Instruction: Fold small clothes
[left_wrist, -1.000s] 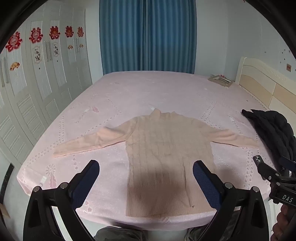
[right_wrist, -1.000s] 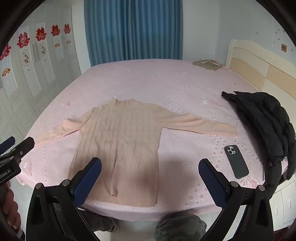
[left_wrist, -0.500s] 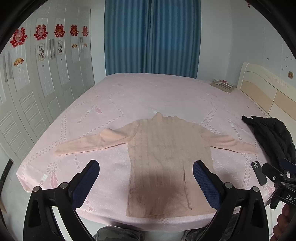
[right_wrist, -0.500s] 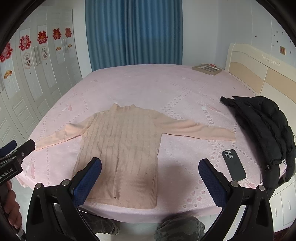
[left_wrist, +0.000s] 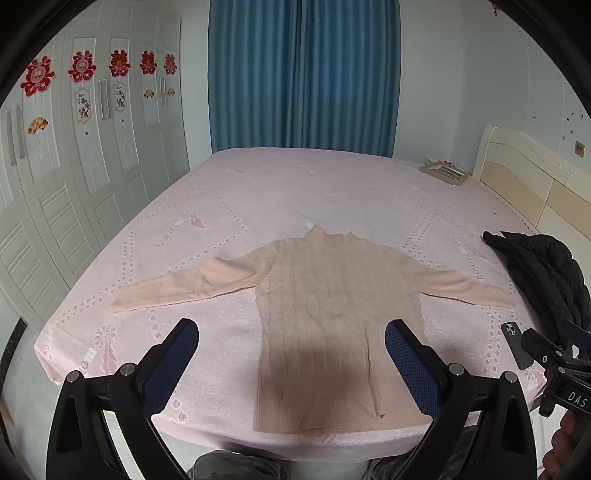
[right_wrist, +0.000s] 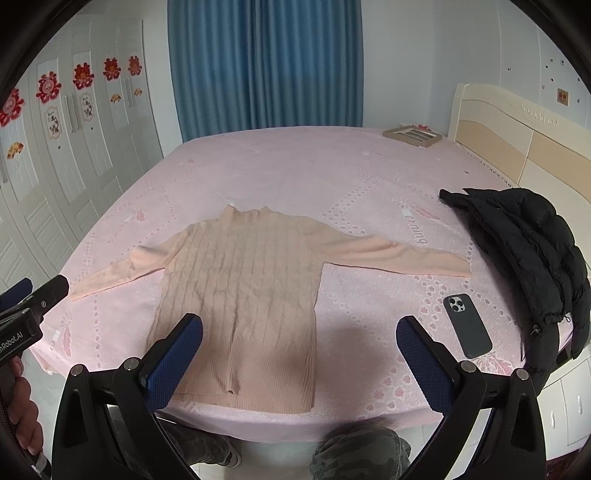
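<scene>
A peach ribbed turtleneck sweater (left_wrist: 332, 314) lies flat on the pink bed (left_wrist: 295, 192), sleeves spread left and right, hem at the near edge. It also shows in the right wrist view (right_wrist: 243, 295). My left gripper (left_wrist: 291, 365) is open and empty, held above the near bed edge over the sweater's lower left part. My right gripper (right_wrist: 299, 362) is open and empty, above the hem's right side. Each gripper shows at the edge of the other's view.
A black puffer jacket (right_wrist: 524, 251) lies at the bed's right edge, a dark phone (right_wrist: 467, 325) next to it. A flat box (right_wrist: 412, 134) sits at the far right corner. White wardrobe doors (left_wrist: 74, 184) stand left, the headboard (right_wrist: 517, 147) right.
Both grippers have pulled back and up from the bed, so the sweater sits lower and smaller in view. The sweater has not moved.
</scene>
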